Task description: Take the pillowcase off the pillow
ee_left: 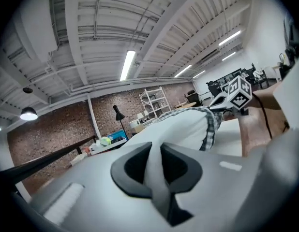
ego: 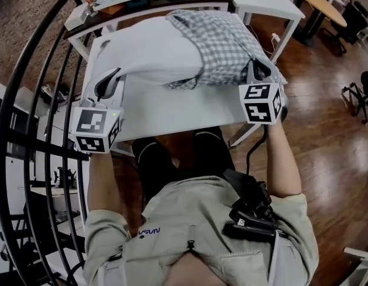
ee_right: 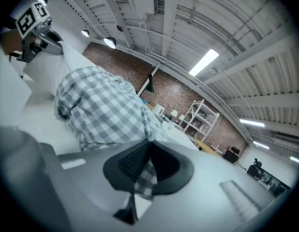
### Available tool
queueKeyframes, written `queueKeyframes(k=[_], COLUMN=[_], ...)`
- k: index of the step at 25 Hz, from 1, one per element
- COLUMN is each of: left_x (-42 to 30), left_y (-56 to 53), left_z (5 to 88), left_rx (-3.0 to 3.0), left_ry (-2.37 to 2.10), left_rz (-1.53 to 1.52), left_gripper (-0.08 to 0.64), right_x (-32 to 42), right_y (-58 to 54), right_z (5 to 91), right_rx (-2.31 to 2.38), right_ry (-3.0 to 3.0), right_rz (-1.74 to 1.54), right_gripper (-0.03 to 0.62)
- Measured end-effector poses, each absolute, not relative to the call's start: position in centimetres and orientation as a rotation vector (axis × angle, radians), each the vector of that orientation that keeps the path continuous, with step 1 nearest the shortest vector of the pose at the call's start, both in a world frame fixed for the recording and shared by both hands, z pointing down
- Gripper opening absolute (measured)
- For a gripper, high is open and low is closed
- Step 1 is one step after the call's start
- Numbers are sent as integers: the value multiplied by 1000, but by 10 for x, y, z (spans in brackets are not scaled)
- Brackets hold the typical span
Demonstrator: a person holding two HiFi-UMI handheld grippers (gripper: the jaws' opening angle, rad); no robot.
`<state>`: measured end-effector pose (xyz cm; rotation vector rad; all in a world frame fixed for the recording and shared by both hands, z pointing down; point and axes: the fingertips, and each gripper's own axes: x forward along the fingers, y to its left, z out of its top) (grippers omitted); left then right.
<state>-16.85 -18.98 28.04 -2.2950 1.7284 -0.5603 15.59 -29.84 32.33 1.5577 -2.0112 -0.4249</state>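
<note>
Head view shows the pillowcase (ego: 223, 43), grey and white checks, covering only the right part of the white pillow (ego: 151, 55). Both lie across the white tabletop (ego: 172, 109). The pillowcase looks thin, light and floppy, so it should bunch up and slide rather than stay stiff. The pillow looks soft and squashy, and would likely move along unless someone holds it. A corner or edge of the cloth is a good place to grab. The right hand-held gripper (ee_right: 144, 166) is pinching a fold of the checked cloth at the near right corner. The left hand-held gripper (ee_left: 156, 168) is pinching the bare white end of the pillow.
</note>
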Motion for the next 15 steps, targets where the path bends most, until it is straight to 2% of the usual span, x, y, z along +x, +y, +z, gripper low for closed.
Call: queueKeyframes(k=[6, 10, 15], left_x=[-155, -146, -125], left_y=[-172, -172, -156], left_z=[365, 377, 362], left_rx=[-2501, -2505, -2497], left_ry=[1751, 1746, 1651], left_rz=[-592, -603, -601], left_gripper=[31, 37, 111], right_x=[185, 184, 185], right_y=[-307, -303, -286], right_z=[399, 413, 394], right_rx=[1502, 1479, 1412], right_ry=[-2000, -2051, -2135], right_rz=[-156, -88, -60], right_gripper=[15, 14, 39])
